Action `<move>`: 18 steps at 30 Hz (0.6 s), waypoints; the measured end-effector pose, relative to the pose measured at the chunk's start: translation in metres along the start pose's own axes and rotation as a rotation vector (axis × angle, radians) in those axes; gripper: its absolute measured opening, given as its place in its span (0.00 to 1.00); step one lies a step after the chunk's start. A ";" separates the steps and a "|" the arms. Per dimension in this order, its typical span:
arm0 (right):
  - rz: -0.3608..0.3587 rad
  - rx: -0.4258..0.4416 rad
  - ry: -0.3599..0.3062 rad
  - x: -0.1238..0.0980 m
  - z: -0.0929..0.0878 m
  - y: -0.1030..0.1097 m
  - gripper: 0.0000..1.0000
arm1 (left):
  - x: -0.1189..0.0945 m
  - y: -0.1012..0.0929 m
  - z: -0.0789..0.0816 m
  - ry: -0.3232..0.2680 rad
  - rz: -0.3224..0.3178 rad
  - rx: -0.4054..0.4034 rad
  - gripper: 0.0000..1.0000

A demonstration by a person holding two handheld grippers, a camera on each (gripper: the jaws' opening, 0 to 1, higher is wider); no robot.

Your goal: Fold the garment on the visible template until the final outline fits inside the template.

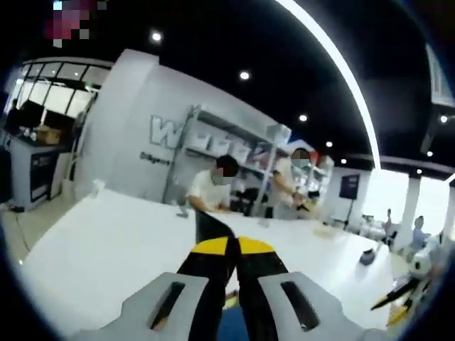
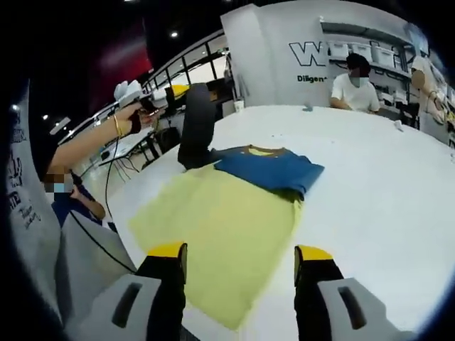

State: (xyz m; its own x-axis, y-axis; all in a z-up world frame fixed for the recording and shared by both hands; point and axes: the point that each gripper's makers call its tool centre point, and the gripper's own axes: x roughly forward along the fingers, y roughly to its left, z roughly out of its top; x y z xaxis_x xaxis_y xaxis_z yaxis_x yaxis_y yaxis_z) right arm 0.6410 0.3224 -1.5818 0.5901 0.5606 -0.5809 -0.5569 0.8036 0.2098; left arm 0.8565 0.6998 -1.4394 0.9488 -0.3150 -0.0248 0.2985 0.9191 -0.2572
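In the left gripper view, your left gripper [image 1: 232,250] has its jaws pressed together with a dark strip of cloth [image 1: 210,226] rising from between the tips, so it seems clamped on a part of the garment and holding it up above the white table [image 1: 106,241]. The height makes sense if you want the lifted part to hang free before you lay it over. Far ahead of this gripper two people sit at the other side of the table, and they play no part in the fold. In the right gripper view, your right gripper [image 2: 242,257] has its jaws wide apart and holds nothing. It hovers over the near part of the yellow template [image 2: 213,227], which lies flat on the table straight ahead. The garment [image 2: 274,170], blue with a yellow collar, lies at the far end of the template, already partly folded, with its right edge going a little over the template border. To the left and ahead you can see a hand [image 2: 131,117] with the other gripper, and a dark piece [image 2: 197,124] hangs down from it to the garment. I judge that the open right gripper waits here so that it can take the free edge and bring it inside the outline.
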 end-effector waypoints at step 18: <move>-0.021 0.048 0.004 -0.018 -0.010 -0.008 0.58 | 0.045 -0.177 -0.056 0.062 -0.304 -0.041 0.00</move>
State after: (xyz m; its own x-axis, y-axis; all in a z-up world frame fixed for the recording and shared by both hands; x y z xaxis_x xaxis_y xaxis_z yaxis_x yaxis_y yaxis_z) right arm 0.6290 0.3044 -1.5808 0.5987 0.5429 -0.5890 -0.5158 0.8238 0.2351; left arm 0.8401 0.5094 -1.4486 0.8080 -0.5892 0.0004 0.5620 0.7704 -0.3010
